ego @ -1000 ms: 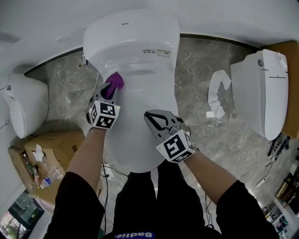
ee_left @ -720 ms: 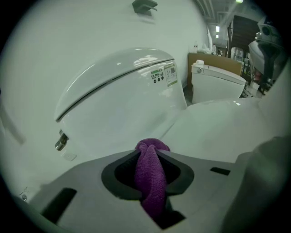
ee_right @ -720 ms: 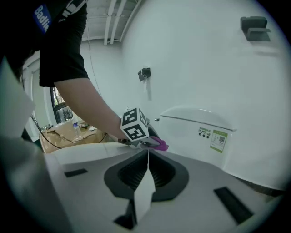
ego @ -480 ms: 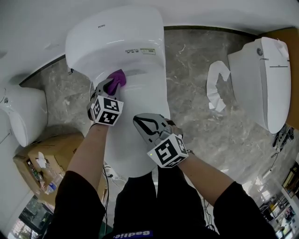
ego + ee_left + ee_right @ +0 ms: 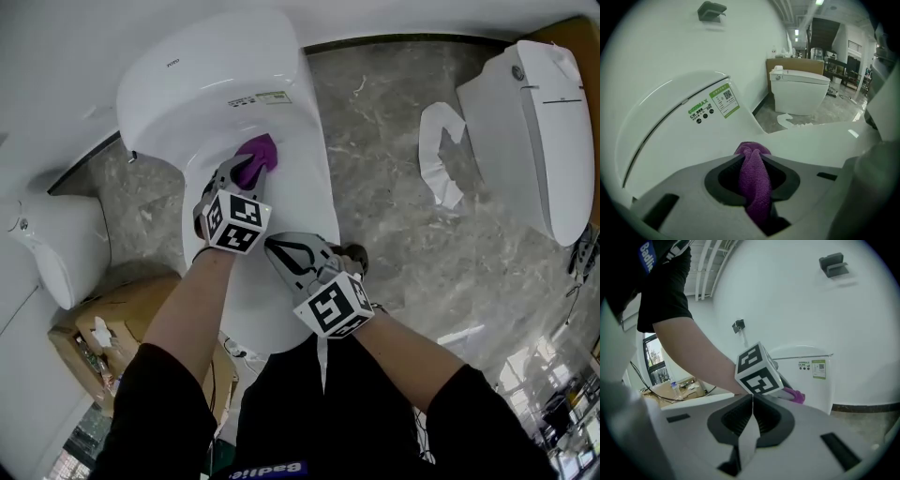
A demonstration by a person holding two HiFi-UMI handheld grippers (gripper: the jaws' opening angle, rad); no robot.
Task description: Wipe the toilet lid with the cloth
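Left gripper view shows the left gripper (image 5: pixel 752 158) clamped on the purple cloth (image 5: pixel 754 183), which is pressed against the toilet lid (image 5: pixel 292 197) near its hinge. The right gripper (image 5: pixel 751 401), jaws together and empty, hovers just beside it over the lid. Another toilet (image 5: pixel 534 122) stands well apart.

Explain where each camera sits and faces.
Head view: on the person's head, facing steeply down at the glossy white toilet lid; both forearms show.
Left gripper view: on the left gripper, facing along fingers shut on the crumpled purple cloth.
Right gripper view: on the right gripper, fingers shut, facing the left one.
All share the cloth.
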